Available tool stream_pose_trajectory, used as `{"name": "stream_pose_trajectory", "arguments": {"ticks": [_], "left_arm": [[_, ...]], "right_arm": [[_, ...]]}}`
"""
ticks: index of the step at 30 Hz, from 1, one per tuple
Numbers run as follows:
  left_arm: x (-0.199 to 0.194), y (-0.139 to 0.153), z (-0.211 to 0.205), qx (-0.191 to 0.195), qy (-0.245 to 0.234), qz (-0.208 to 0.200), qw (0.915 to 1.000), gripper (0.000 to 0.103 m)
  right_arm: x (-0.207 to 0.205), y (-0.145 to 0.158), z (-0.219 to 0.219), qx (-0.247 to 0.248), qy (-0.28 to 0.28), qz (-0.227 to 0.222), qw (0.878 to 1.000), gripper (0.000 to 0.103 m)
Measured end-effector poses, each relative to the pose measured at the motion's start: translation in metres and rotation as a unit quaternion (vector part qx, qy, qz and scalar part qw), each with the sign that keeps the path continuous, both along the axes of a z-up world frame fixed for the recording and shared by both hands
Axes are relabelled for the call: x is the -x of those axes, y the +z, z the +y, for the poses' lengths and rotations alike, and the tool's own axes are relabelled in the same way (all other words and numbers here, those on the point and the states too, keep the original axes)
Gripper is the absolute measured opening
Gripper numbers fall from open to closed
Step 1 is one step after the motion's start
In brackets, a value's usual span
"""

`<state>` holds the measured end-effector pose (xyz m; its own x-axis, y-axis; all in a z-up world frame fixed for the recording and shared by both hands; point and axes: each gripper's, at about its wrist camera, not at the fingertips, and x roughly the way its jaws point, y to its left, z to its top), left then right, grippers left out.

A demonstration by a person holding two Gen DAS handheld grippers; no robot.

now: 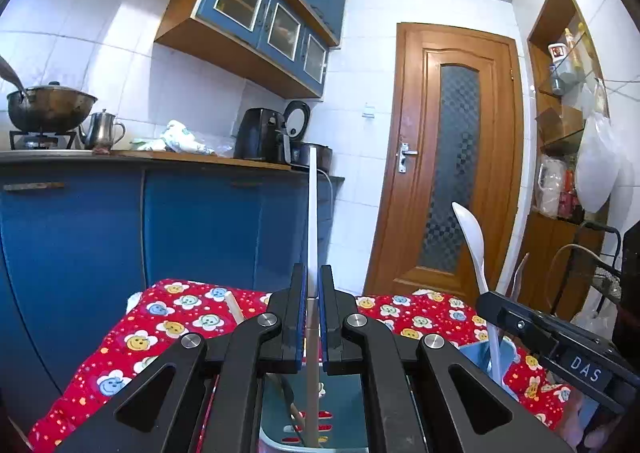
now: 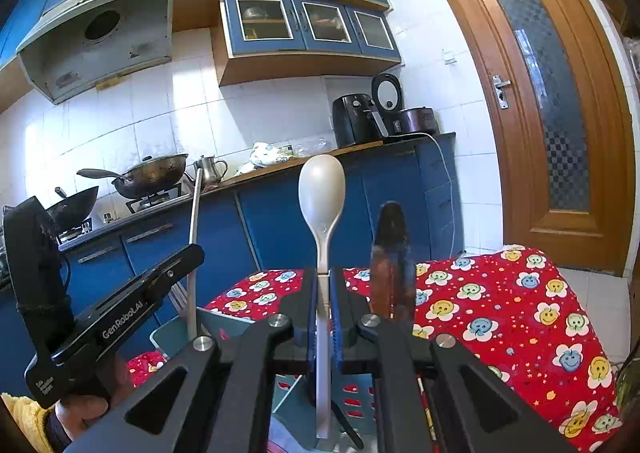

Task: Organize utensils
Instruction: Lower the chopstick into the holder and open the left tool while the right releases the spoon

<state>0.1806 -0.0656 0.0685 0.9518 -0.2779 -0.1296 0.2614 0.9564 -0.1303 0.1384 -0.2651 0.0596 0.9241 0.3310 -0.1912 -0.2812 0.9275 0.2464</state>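
Observation:
My left gripper (image 1: 313,273) is shut on a thin white utensil (image 1: 312,213) seen edge-on and standing upright. Its wooden handle (image 1: 312,393) reaches down into a teal slotted utensil holder (image 1: 348,405). My right gripper (image 2: 325,277) is shut on the stem of a pale plastic spoon (image 2: 322,189), bowl up, with its lower end inside the holder (image 2: 356,401). A dark brown utensil (image 2: 390,253) stands upright just right of the spoon. Each gripper shows in the other's view: the right gripper (image 1: 486,301) with the spoon (image 1: 472,237), the left gripper (image 2: 192,253) with its utensil (image 2: 195,221).
The holder sits on a table with a red smiley-flower cloth (image 2: 520,313). Behind is a blue counter (image 1: 160,213) with a wok (image 2: 156,171), a kettle (image 1: 102,129) and an air fryer (image 1: 260,135). A wooden door (image 1: 452,157) is to the right. A hand (image 2: 80,413) holds the left gripper.

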Motion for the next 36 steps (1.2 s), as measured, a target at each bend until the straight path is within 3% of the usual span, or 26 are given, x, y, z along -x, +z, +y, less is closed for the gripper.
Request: {"name": "stream_pose_trajectory", "arguments": {"ticks": [26, 30, 36], "left_arm": [[0.004, -0.017, -0.007, -0.027, -0.018, 0.067, 0.9972, 0.006], [0.007, -0.015, -0.006, -0.021, -0.024, 0.083, 0.9960, 0.022], [0.019, -0.008, -0.005, -0.026, -0.035, 0.096, 0.9944, 0.034]], "right_arm": [[-0.002, -0.015, 0.001, 0.023, -0.007, 0.049, 0.999, 0.008], [0.000, -0.014, 0.003, 0.031, -0.008, 0.068, 0.997, 0.009], [0.010, -0.013, -0.001, 0.008, -0.008, 0.078, 0.997, 0.028]]}}
